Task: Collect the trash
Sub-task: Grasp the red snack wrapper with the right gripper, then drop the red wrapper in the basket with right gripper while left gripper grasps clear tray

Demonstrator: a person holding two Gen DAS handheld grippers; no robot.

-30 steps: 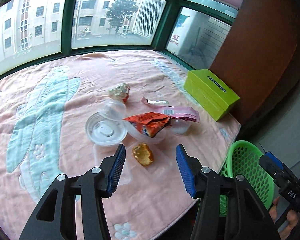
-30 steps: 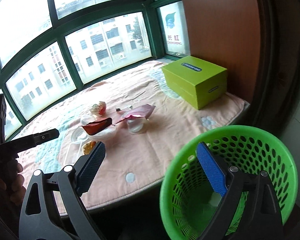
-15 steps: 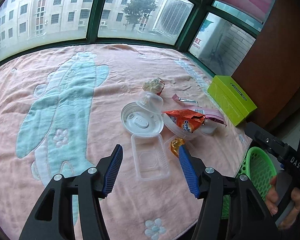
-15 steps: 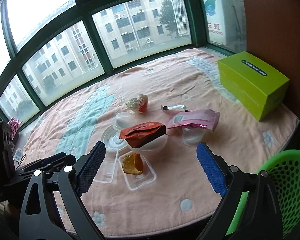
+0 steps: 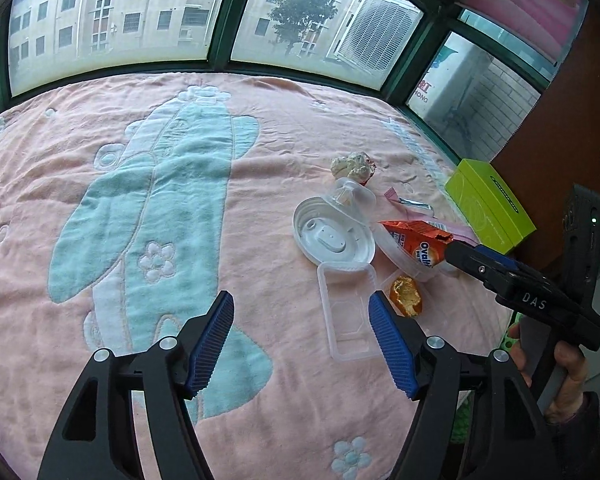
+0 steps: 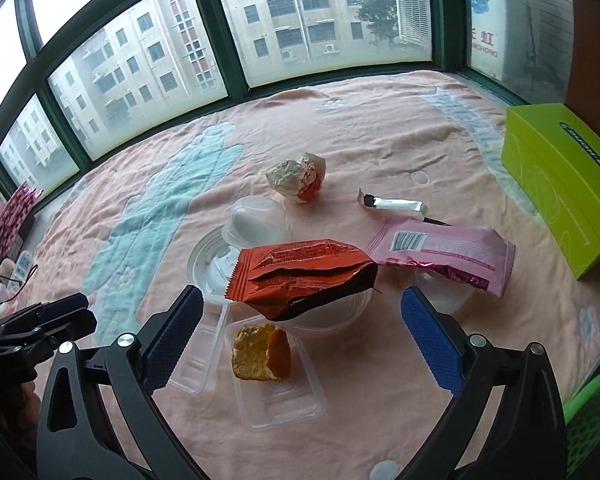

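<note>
A: Which step? Is anything held yet?
B: Reaching. Both the left gripper [image 5: 300, 336] and the right gripper [image 6: 300, 330] have just been opening, empty, fingers apart.
A: And the trash?
B: The red wrapper [image 6: 300, 276] lies on a bowl on the blanket [image 6: 380, 128]; next, lower and clamp.

We are in a home, at a bay-window nook. Green-framed windows [image 6: 236, 80] curve around the far side, with apartment blocks [image 5: 112, 20] and a tree outside. A soft pink blanket [image 5: 100, 160] with a blue cartoon pattern covers the ledge, like bedding. Snack wrappers [image 6: 304, 276] and clear food containers [image 6: 276, 384] lie on it, and a green box [image 6: 560, 184] sits at the right near a wooden panel [image 5: 572, 120].
</note>
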